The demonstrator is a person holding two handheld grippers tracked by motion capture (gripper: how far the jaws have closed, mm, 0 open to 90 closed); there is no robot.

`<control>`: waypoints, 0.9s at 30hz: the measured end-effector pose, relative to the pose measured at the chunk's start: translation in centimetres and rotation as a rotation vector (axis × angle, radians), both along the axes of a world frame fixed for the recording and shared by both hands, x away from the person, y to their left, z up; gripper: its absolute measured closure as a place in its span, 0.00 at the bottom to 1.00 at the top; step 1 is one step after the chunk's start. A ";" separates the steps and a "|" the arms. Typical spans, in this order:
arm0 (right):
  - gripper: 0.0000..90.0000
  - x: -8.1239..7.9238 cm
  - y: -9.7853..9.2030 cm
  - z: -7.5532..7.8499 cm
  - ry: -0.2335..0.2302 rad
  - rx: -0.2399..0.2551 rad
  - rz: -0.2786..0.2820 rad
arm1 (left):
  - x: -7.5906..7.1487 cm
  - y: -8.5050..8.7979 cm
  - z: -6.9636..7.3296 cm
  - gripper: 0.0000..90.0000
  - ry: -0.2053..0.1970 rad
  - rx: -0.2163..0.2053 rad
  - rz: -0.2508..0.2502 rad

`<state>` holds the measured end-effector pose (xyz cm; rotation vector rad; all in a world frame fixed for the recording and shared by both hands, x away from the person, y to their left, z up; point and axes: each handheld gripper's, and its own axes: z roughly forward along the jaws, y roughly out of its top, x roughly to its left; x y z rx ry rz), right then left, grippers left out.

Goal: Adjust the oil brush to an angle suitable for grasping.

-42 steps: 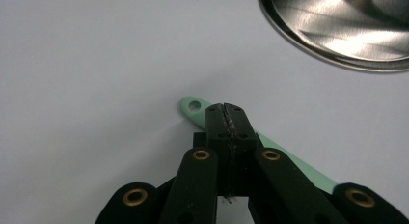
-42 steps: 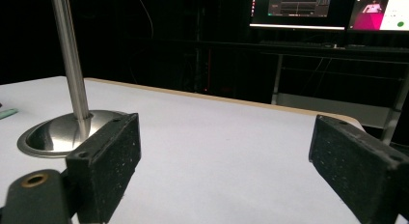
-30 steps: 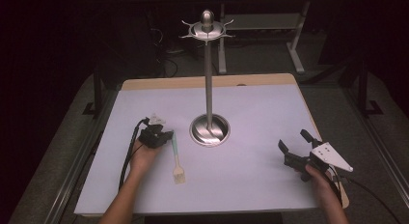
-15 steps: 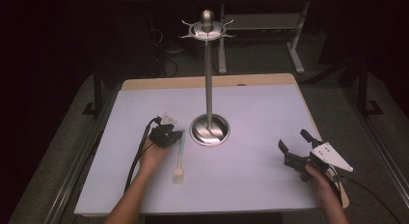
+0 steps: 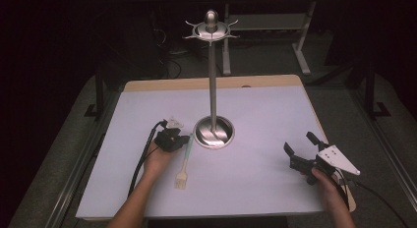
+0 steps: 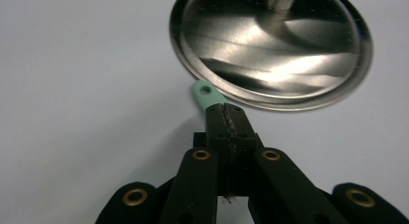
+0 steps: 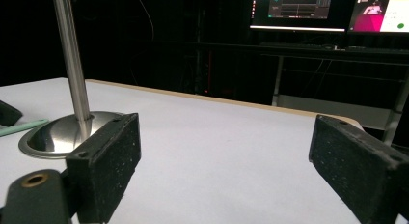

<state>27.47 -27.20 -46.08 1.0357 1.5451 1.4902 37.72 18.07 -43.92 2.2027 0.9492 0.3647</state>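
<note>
The bench (image 5: 255, 188) is pale lilac-white with a tan edge. The stand (image 5: 213, 132) at 12 o'clock is shiny silver. The brush (image 5: 185, 161) has a mint-green handle and, it seems, cream bristles. Each hand-held gripper is black: left hand-held gripper (image 5: 183, 140), right hand-held gripper (image 5: 300, 143).

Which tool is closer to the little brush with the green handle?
The left. The left tool is shut on the brush, near the hanging-hole end of its green handle, beside the metal stand's base. The right tool is open and apart, over at the table's right side.
</note>
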 end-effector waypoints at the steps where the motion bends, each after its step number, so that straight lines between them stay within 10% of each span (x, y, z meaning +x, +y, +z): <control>1: 0.12 0.0 0.0 0.0 -0.002 0.004 -0.001 | 0.0 0.0 0.0 1.00 0.000 0.000 0.000; 18: 0.12 0.0 0.0 0.0 -0.001 0.000 -0.002 | -7.8 -0.7 1.7 1.00 0.119 0.011 -0.043; 27: 0.12 0.0 0.1 0.0 -0.006 -0.007 -0.005 | -7.9 -1.0 0.8 1.00 0.136 0.045 -0.040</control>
